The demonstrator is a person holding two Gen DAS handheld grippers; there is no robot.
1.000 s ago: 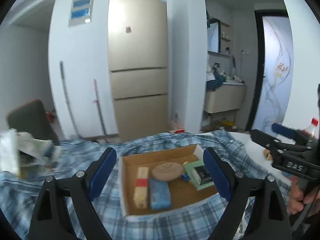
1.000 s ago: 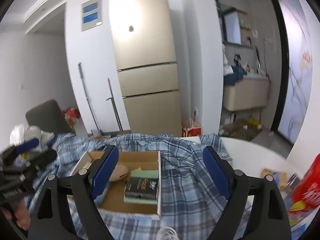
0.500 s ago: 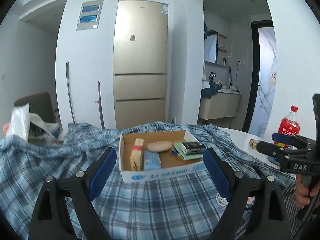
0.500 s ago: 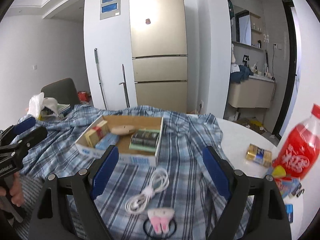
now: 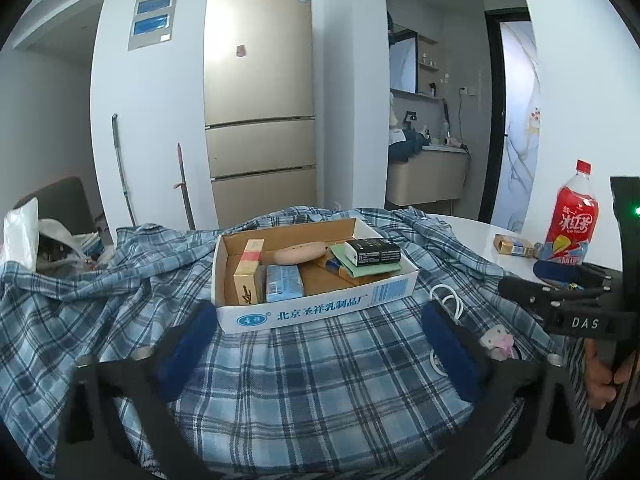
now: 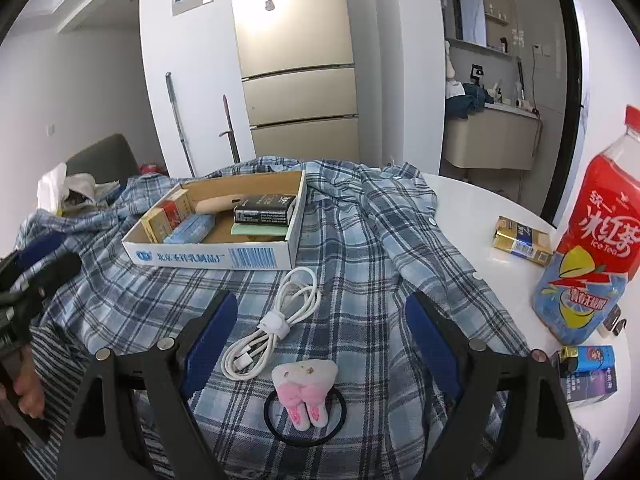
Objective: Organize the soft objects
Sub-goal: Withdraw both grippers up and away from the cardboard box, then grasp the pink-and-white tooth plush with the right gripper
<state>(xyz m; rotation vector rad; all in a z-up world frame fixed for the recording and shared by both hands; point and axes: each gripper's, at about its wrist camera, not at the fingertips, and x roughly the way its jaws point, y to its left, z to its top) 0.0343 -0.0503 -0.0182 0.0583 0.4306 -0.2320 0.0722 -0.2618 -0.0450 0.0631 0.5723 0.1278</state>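
A blue plaid shirt (image 5: 320, 364) (image 6: 360, 248) lies spread over a white round table. On it stands an open cardboard box (image 5: 316, 308) (image 6: 208, 256) with small packs, a book and a beige pouch. A coiled white cable (image 6: 276, 320) and a pink plush hair tie (image 6: 306, 384) lie on the shirt in front of my right gripper (image 6: 322, 344), which is open and empty. My left gripper (image 5: 316, 344) is open and empty, low before the box. The right gripper also shows at the right edge of the left wrist view (image 5: 560, 304).
A red iced-tea bottle (image 6: 588, 240) (image 5: 570, 220), a gold pack (image 6: 520, 236) and small boxes (image 6: 588, 368) stand on the bare table (image 6: 472, 208) at right. A white bag (image 5: 24, 232) and clutter lie at far left. A fridge (image 5: 260, 100) stands behind.
Both grippers have dropped lower and pulled back toward the table's near side. The box now sits closer in view, and the cable, hair tie and bottle have come into the right wrist view.
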